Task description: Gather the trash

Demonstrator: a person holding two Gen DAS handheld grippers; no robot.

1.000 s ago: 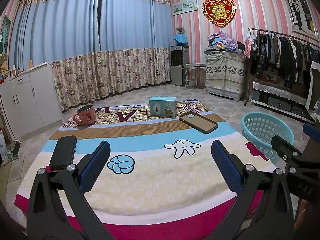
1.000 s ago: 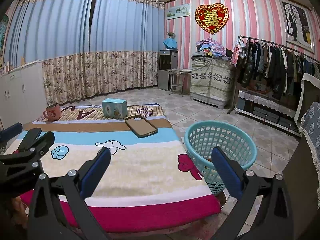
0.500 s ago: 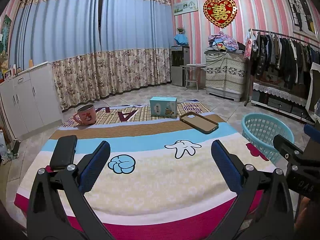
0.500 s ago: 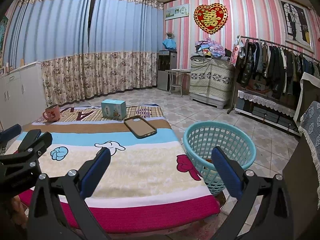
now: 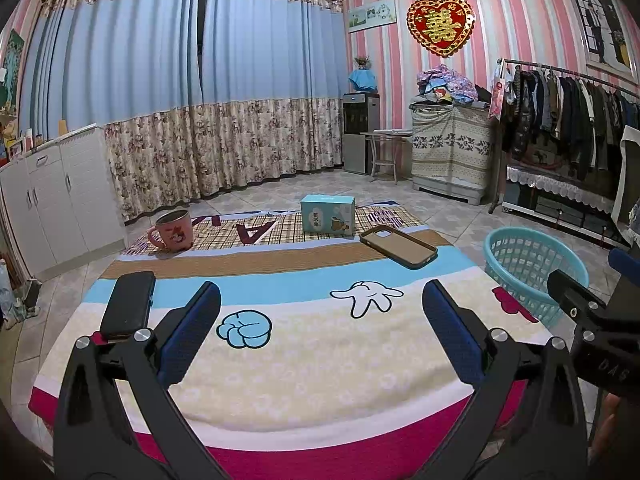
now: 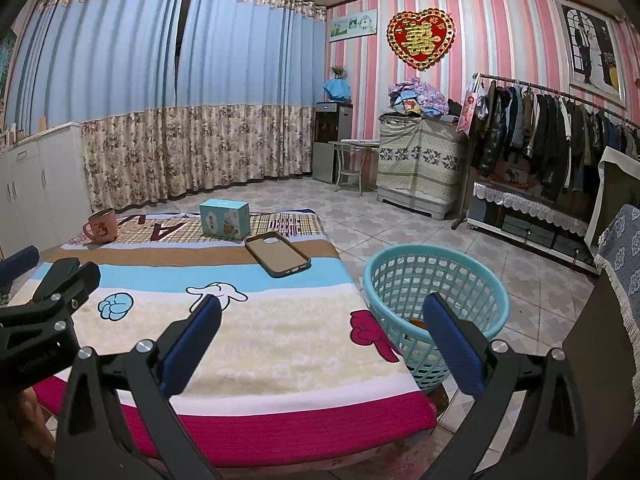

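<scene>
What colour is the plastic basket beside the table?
Light turquoise basket, clearest in the right wrist view.

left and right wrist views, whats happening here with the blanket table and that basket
A person holds two grippers over a table covered with a cartoon blanket. The left gripper and right gripper are both open and hold nothing. On the blanket lie a pink mug, a teal box, a brown phone case and a black phone. A teal basket stands on the floor beside the table, with something orange inside. Nothing is being picked up at this moment.
</scene>
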